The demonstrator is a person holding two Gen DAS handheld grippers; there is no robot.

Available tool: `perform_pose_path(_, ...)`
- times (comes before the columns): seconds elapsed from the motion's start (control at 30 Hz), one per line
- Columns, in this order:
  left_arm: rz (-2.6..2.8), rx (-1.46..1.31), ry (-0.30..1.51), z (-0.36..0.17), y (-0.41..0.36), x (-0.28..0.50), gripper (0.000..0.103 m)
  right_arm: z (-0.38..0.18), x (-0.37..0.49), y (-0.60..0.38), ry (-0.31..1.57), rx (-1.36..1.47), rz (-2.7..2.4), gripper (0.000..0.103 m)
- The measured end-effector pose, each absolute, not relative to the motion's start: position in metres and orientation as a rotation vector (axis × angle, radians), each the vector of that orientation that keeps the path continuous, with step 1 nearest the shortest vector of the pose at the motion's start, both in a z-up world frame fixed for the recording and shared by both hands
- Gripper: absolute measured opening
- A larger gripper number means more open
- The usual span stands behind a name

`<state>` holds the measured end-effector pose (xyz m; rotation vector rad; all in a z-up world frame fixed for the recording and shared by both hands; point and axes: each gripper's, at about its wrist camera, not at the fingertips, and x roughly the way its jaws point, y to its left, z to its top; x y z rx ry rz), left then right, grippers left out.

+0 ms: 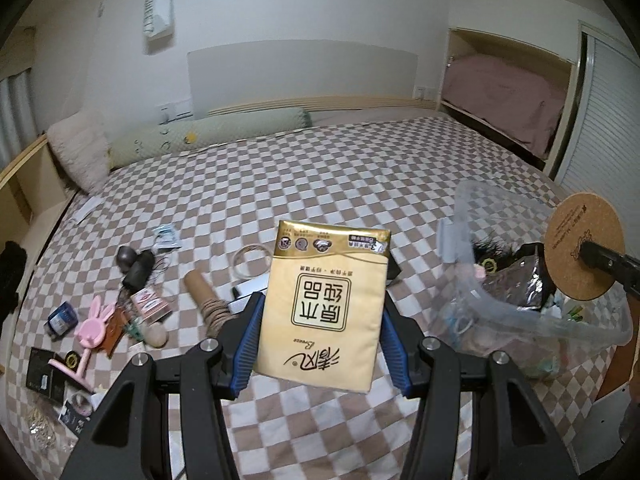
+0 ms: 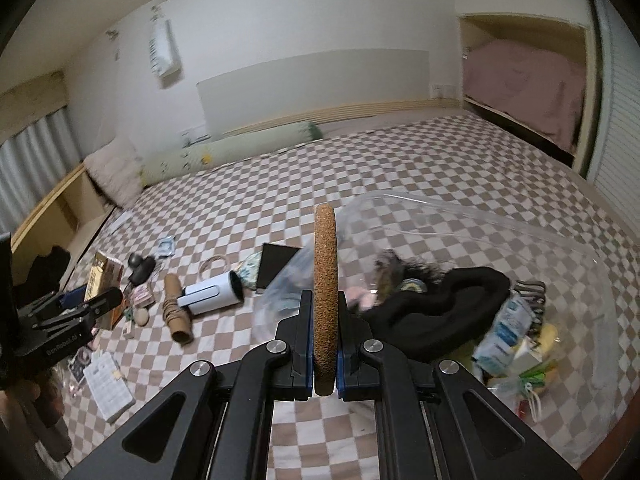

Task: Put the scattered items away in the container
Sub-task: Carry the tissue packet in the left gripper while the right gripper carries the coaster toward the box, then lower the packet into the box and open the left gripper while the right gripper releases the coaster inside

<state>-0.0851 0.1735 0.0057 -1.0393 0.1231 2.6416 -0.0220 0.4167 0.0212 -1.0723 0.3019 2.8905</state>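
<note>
My left gripper (image 1: pixel 322 320) is shut on a yellow tissue pack (image 1: pixel 332 256), held up above the checked bedspread. To its right, a clear plastic bin (image 1: pixel 500 208) holds a silvery packet and other items. My right gripper (image 2: pixel 325 296) is shut on a round cork coaster (image 2: pixel 325 248), seen edge-on, just left of the bin's rim (image 2: pixel 520 232). In the left wrist view the cork coaster (image 1: pixel 576 248) hangs face-on over the bin. In the right wrist view the left gripper (image 2: pixel 100 304) with the tissue pack (image 2: pixel 102 272) shows at far left.
Scattered on the bed at left are a cardboard tube wound with twine (image 1: pixel 204 292), a pink rabbit-shaped item (image 1: pixel 94 320), a white cylinder device (image 2: pixel 212 292), a black card (image 2: pixel 276 264) and a white compartment box (image 2: pixel 106 388). A black cloth (image 2: pixel 440 304) lies in the bin.
</note>
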Motion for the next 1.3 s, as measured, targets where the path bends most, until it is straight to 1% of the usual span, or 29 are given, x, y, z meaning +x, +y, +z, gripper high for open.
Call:
perform_pose_path(0.43,2.555,-1.003,0.126,0.009,0.242,-0.089,0.054,0.017,-0.006,0.481,0.407,-1.013,2.779,0.009)
perform_pose_path(0.8,2.503,-0.982,0.132,0.013,0.295,-0.090,0.054,0.007,0.017,0.536,0.483,-1.026,2.679,0.009)
perform_pose_path(0.93,2.466,-0.974,0.136,0.014,0.317,-0.086,0.054,-0.003,0.016,0.545,0.464,-1.063,2.636,0.009)
perform_pose_path(1.1,2.408,-0.968,0.104,0.016,0.339,-0.083,0.054,-0.025,0.010,0.555,0.385,-1.145,2.545,0.009)
perform_pose_path(1.3,2.345,-0.915,0.138,0.017,0.363,-0.072,0.054,-0.039,0.010,0.570,0.378,-1.195,2.480,0.009)
